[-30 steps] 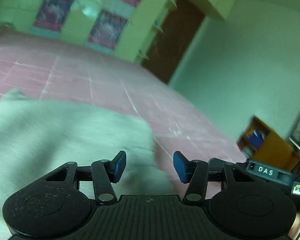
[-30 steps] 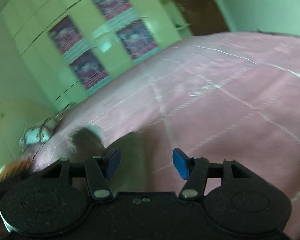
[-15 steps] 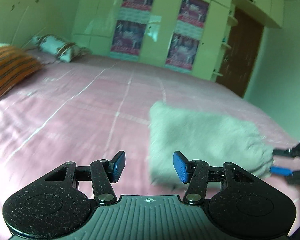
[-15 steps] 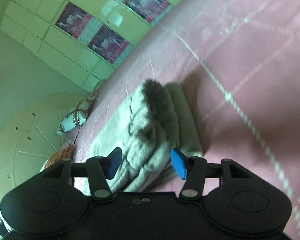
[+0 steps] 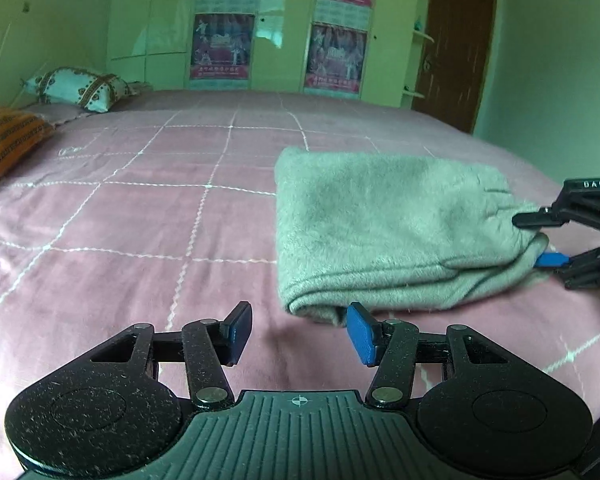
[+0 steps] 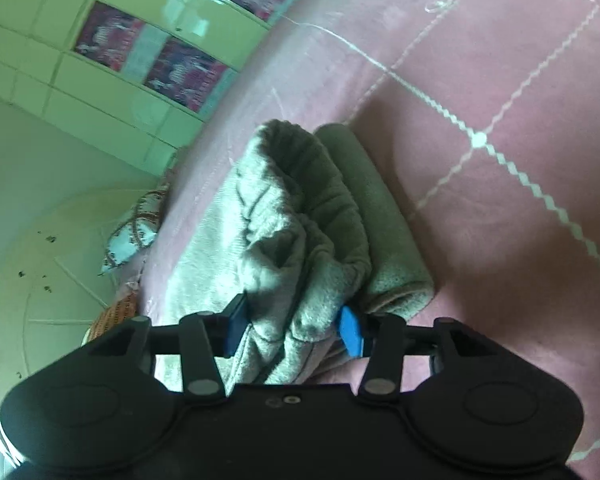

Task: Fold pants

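Folded pants [image 5: 384, 236] lie on the bed [image 5: 148, 216], the landmark here. Two pillows [image 5: 76, 84] sit at the bed's far-left head end; the wardrobe [image 5: 280, 28] stands behind the bed. The left tool [image 5: 296, 334] is at the pants' near corner; the right tool [image 6: 292, 330] straddles their right end.

We see soft greenish daylight, glare on the wardrobe doors [image 5: 268, 36], fisheye bending at the dark corners, mild blur

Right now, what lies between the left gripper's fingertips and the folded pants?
Only bare pink bedspread, seen in the left wrist view; left gripper sits just short of the pants.
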{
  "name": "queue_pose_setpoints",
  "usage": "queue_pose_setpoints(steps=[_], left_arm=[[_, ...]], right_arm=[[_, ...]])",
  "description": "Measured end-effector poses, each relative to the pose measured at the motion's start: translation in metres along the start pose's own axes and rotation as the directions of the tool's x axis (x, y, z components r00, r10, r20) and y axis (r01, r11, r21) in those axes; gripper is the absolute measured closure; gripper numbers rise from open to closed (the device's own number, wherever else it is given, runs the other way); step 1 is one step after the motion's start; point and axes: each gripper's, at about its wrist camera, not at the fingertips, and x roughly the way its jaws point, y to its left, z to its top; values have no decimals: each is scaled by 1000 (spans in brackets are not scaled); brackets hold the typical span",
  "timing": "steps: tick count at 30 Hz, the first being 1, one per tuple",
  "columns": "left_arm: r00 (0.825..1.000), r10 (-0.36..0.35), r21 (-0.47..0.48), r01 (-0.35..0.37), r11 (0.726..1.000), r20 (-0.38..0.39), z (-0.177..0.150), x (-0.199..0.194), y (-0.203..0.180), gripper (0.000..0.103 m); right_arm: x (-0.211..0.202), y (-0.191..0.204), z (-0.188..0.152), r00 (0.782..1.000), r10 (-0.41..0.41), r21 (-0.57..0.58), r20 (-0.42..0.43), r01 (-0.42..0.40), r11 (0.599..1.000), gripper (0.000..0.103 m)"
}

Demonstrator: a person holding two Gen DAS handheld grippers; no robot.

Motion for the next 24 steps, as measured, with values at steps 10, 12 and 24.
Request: queue_pose_setpoints(steps=[10,12,24], left_arm=[[1000,-24,18,24,1000,-14,-2,16,-11,44],[1000,-17,10,17,1000,-8,-2,14,-10,44],[1000,-7,2,7,1000,-11,-3,18,-10,35]], right_arm=[[2,28,3,997,-79,-97,-6,78,992,52],[5,15,1,999,-49,-17,-22,49,999,45],[7,43,-11,994,-102,-214,31,106,971,69]])
